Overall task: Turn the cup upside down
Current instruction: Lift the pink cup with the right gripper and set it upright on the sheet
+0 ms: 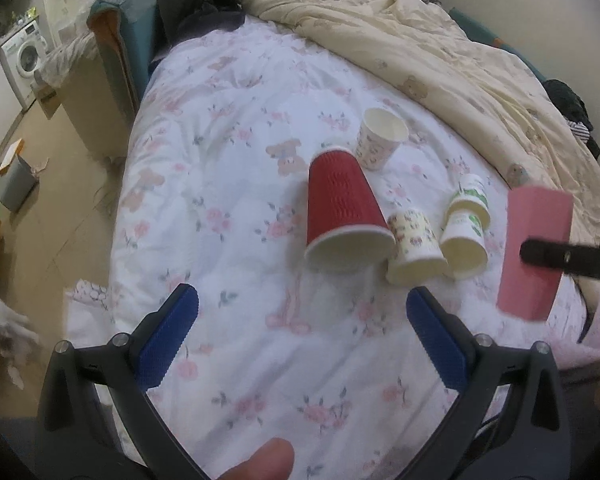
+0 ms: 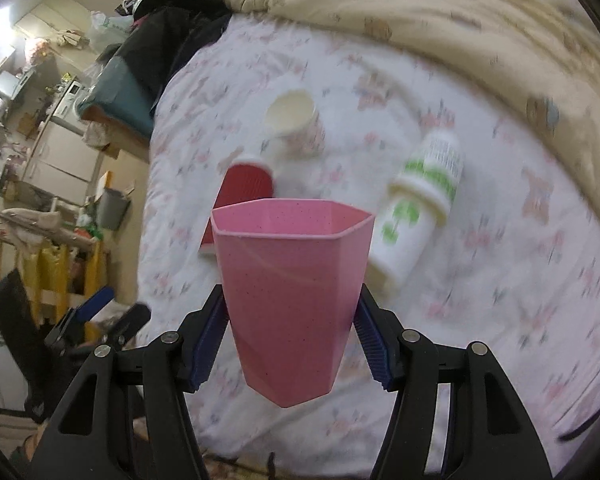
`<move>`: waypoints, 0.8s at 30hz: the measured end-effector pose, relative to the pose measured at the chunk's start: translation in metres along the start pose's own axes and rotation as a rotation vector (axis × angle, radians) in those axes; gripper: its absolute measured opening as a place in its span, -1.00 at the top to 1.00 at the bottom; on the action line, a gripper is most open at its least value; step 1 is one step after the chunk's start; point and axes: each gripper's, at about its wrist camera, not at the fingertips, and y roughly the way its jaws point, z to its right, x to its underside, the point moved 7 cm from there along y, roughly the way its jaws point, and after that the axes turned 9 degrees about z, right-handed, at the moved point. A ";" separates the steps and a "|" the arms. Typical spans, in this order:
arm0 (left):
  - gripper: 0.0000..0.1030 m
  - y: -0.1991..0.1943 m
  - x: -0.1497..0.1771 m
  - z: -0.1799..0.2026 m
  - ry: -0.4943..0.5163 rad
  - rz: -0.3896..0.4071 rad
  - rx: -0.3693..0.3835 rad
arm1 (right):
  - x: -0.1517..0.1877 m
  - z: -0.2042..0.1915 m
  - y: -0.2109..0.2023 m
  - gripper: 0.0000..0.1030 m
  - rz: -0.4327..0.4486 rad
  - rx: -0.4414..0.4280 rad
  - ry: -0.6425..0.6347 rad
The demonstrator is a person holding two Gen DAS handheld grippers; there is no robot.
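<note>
Blue ribbed pads (image 2: 210, 344) of the right gripper (image 2: 290, 340) are clamped on both sides of the pink cup (image 2: 290, 292), pinching it around the lower half of its body. It's a faceted plastic cup, mouth up and leaning slightly away from the camera, held clear above the floral bedspread (image 2: 500, 300). So the long axis runs roughly upright across the fingers, which I'd say means the flip comes down to rolling that wrist over until the rim faces down.

From the left wrist view the same pink cup (image 1: 536, 252) shows at the far right with one black finger across it. The left gripper (image 1: 302, 336) hangs with its jaws spread wide and nothing between them, over the near part of the bed. It's well apart from the pink cup, so the right hand is clearly the one doing the work.

Stuff underneath to watch: a red ribbed paper cup (image 1: 344, 208) lies on its side, mouth toward the camera, with a small patterned paper cup (image 1: 414, 246) touching it and a green-printed pair (image 1: 466, 228) that looks like two nested cups, though the blur makes that hard to call. Another patterned cup (image 1: 380, 138) stands tilted further back. A cream comforter (image 1: 440, 52) is bunched along the far side. The soft quilt might make an inverted cup wobble when set down.
</note>
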 end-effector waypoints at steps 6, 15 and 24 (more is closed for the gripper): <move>-0.99 -0.011 0.029 -0.008 -0.008 -0.026 -0.018 | 0.054 -0.008 0.003 -0.23 -0.028 -0.051 0.021; -0.99 -0.018 0.053 -0.019 -0.037 -0.050 -0.044 | 0.092 -0.007 0.017 -0.24 -0.055 -0.091 0.055; -0.99 -0.007 0.060 -0.022 -0.042 -0.078 -0.069 | 0.131 -0.009 0.077 -0.24 -0.219 -0.059 0.021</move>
